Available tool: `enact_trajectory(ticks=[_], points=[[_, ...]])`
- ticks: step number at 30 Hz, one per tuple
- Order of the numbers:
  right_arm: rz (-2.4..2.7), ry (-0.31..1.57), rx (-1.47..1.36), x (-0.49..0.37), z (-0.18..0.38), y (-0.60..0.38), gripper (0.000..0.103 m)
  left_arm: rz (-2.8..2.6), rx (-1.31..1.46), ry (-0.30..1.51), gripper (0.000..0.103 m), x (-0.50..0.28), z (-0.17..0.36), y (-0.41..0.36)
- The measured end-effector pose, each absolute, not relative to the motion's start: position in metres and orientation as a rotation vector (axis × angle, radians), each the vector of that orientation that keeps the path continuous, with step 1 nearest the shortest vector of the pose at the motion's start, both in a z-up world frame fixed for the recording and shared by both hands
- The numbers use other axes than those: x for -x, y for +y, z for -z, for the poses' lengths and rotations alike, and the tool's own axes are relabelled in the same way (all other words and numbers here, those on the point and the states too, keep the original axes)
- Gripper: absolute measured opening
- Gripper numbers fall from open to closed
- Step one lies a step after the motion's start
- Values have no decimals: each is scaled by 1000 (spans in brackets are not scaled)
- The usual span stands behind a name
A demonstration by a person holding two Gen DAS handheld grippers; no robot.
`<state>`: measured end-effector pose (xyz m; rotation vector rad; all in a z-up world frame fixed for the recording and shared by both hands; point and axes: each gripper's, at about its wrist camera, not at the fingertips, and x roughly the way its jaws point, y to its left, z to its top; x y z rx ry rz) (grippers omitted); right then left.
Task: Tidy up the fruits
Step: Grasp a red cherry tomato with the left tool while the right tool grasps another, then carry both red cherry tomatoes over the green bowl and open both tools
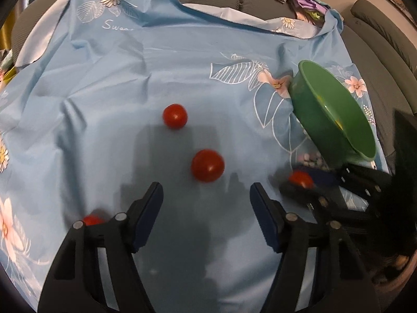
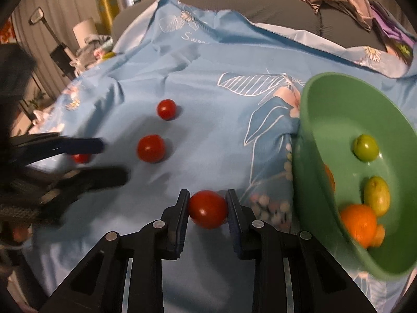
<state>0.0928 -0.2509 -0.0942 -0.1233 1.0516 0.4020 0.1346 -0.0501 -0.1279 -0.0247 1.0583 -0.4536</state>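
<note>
The right tool (image 2: 207, 210) pinches a tomato (image 2: 207, 209) for the nearby bowl (image 2: 325, 120); the left tool (image 1: 206, 198) hangs half-open, empty, above another tomato (image 1: 207, 165).

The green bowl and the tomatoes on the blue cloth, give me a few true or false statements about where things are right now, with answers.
1. The right gripper is closed on a red tomato. True.
2. The green bowl is empty. False: it holds green fruits and an orange fruit.
3. The left gripper holds a tomato. False: its jaws stand apart with only cloth between them; the nearest tomato lies just beyond its tips.
4. Loose tomatoes remain on the blue cloth. True.
5. The bowl sits level on the cloth. False: it is tilted, its opening turned toward the right gripper.
</note>
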Motion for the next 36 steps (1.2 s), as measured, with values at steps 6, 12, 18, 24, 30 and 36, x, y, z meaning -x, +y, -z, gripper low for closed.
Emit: enact_trajectory(ticks=[6,12,18,24,30,36], points=[[-428,1041,67,-82,90,-260,30,460,3,1091,48,-155,140,-67],[-441,1020,42,-81,85,-262,30,444,-26,1090,32,-161,146,-72],[-438,1016,27,-79,86,-264,30,433,-44,1073,30,-161,147,-73],[-436,1014,22,-74,82,-266,30,435,-22,1063,30,-152,137,-72],[-443,999,23,-64,74,-264,30,434,-19,1040,30,-124,117,-66],[-452,973,22,-51,62,-261,30,415,-22,1003,31,-96,99,-59]])
